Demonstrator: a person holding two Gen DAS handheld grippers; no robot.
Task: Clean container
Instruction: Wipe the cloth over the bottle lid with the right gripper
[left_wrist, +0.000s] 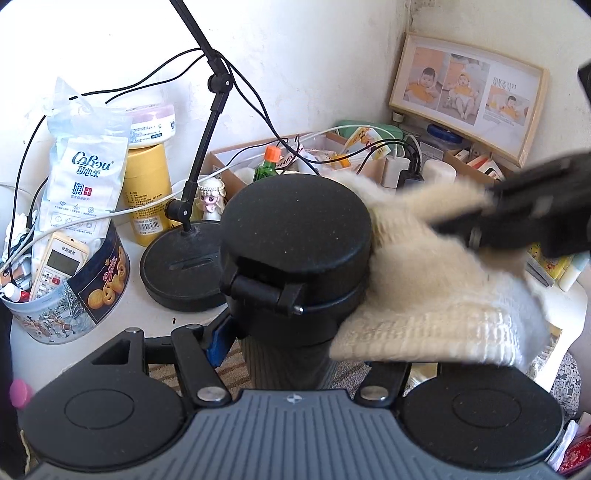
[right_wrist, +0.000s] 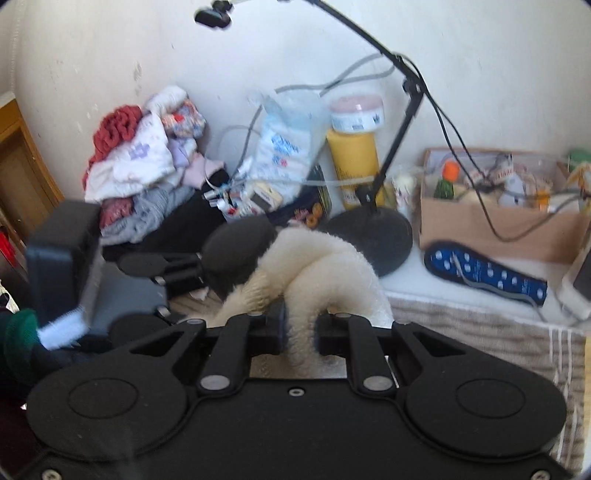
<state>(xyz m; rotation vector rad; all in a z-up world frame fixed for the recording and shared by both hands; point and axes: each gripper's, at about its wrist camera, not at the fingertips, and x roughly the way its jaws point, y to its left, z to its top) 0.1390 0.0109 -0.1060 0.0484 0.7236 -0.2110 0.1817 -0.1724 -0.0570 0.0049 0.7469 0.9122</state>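
With cloth (left_wrist: 424, 295) against flask (left_wrist: 295, 236), white table (left_wrist: 155, 321) w/ clutter meets corner walls.

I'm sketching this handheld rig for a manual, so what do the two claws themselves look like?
Both are matte black. The left claw has a grey ribbed plate with a small star-like mark, flanked by two round black discs, angular link arms on silver pivot pins, and a blue finger pad. The right claw has the same discs, links and silver pins, but a plain black plate with screws. No cables or sleeves show on either.
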